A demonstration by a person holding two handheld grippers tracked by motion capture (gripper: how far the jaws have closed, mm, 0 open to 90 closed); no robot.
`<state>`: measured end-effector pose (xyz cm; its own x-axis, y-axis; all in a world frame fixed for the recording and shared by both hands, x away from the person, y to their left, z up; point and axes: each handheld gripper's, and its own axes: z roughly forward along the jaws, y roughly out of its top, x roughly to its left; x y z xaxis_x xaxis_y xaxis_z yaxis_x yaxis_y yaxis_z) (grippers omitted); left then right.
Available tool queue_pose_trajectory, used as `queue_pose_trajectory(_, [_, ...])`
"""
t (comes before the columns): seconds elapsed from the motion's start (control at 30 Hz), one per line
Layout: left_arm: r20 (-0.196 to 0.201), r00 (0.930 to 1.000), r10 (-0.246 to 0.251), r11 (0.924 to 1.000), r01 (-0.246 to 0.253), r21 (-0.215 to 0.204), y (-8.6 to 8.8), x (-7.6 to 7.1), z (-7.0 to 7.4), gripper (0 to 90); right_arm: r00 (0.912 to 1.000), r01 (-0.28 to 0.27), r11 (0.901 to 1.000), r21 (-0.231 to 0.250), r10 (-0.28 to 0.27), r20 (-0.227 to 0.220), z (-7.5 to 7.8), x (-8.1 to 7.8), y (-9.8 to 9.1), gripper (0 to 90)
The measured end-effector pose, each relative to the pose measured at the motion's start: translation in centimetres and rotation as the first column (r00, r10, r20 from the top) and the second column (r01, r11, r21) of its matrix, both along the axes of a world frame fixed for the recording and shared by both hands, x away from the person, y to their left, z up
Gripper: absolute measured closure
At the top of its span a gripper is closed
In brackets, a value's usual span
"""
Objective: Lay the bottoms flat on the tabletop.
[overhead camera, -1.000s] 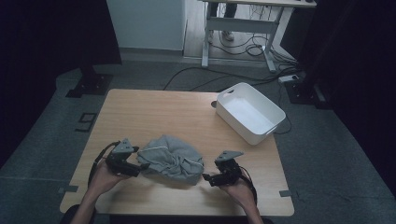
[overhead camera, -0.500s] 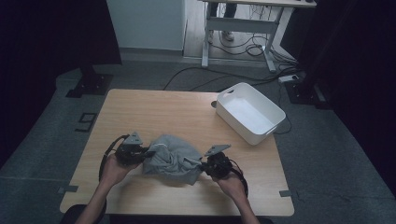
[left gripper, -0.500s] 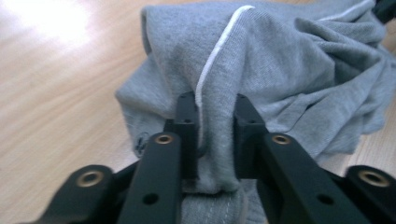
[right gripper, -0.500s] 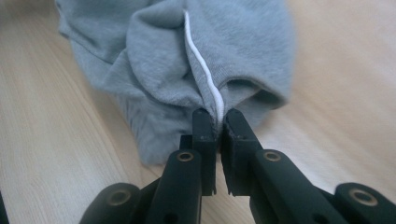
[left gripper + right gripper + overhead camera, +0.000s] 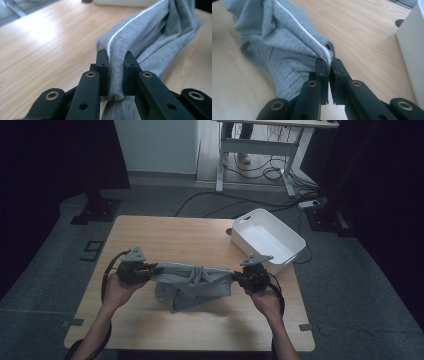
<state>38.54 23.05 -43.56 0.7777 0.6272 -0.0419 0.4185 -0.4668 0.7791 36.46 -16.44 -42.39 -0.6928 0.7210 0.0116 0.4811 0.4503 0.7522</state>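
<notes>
Grey garment (image 5: 192, 282): type is remaining undeterminable, with bunched folds concealing its shape; its far end is running off the top edge in the left gripper view.

Left gripper (image 5: 115, 75): the jaws are covering the pinched fold of cloth between them.

Right gripper (image 5: 329, 73): the jaws are hiding the clamped hem.

White bin (image 5: 412, 52): the right gripper view's right edge is cutting it off.

Person's forearms: the bottom edge of the high view is cropping them.

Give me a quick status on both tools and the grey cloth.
Left tool and right tool both shut on grey cloth. Cloth stretched between them above table. White bin beside, apart.
</notes>
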Motion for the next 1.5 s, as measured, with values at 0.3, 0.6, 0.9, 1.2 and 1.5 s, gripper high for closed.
queue_pose_trajectory(0.3, [-0.042,0.9922,0.118,0.9925,-0.116,0.037,0.8,2.9,-2.7,44.1,0.9915,0.056,0.9976,-0.04,-0.06,-0.116,-4.5,4.0,0.7,59.5])
queue_pose_trajectory(0.6, [-0.003,0.998,0.064,0.9978,-0.064,-0.021,2.6,-1.1,0.5,33.7,0.9932,0.05,0.9983,-0.029,-0.053,-0.104,-2.7,1.5,-1.1,51.9])
queue_pose_trajectory(0.9, [-0.075,0.9943,-0.076,0.9971,0.075,-0.015,-1.6,-3.4,-3.0,30.4,0.9889,-0.02,0.9996,-0.021,0.017,-0.148,-4.7,0.2,-0.1,44.5])
queue_pose_trajectory(1.2, [-0.08,0.9945,-0.068,0.9871,0.079,0.139,-5.3,-4.2,-7.3,20.0,0.9821,-0.05,0.9977,-0.046,0.041,-0.184,-7.7,0.4,2.2,56.8])
queue_pose_trajectory(1.5, [-0.061,0.9955,-0.073,0.9789,0.083,0.187,-4.3,-4.0,-7.0,81.9,0.9924,-0.037,0.9991,-0.019,0.034,-0.118,-5.2,-0.2,1.4,83.2])
